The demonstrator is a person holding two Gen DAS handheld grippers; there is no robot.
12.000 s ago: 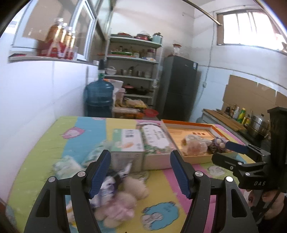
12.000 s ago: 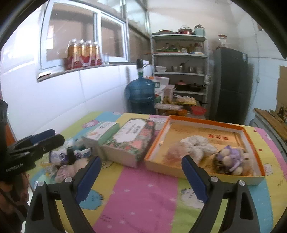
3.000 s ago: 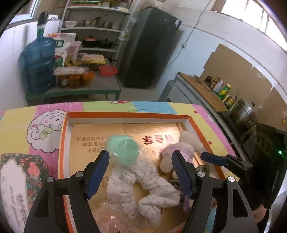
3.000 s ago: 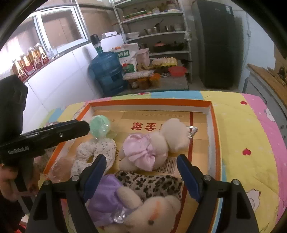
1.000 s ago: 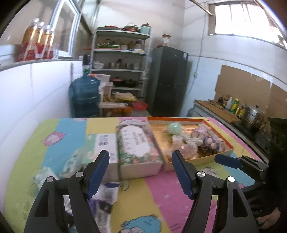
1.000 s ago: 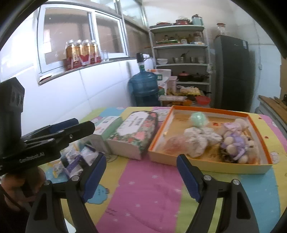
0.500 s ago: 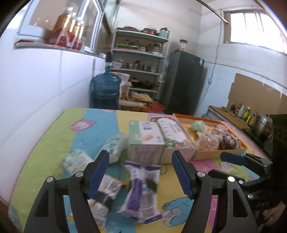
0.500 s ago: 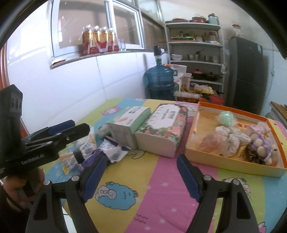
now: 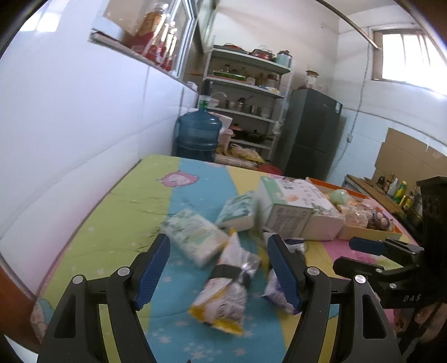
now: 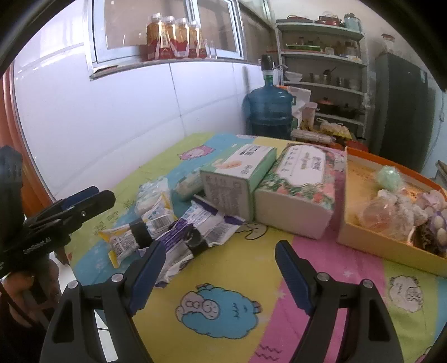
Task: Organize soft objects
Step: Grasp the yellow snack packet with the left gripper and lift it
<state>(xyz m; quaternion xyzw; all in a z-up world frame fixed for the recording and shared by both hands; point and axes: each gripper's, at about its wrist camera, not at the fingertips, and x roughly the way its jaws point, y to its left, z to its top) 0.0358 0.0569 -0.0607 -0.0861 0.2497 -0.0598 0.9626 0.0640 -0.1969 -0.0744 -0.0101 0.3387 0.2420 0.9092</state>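
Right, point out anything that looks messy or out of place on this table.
The snack packets lie in a loose, crisscrossed heap beside the green box, with the tissue packs scattered askew behind. The plush toys sit gathered in the orange tray.

A white tiled wall (image 10: 134, 111) carries a window ledge (image 10: 167, 62) where a row of red-labelled bottles (image 10: 174, 37) stands in front of the window (image 10: 173, 25). Past the end of this wall stands a blue water jug (image 10: 269, 111), and to the right of the jug a white shelf rack (image 10: 324, 72) with pots and bowls, then a dark refrigerator (image 10: 399, 111). To the right of the refrigerator, high in the far wall, a small barred window (image 9: 410, 58) lets in bright daylight, with brown cardboard sheets (image 9: 405, 153) on the wall below it.
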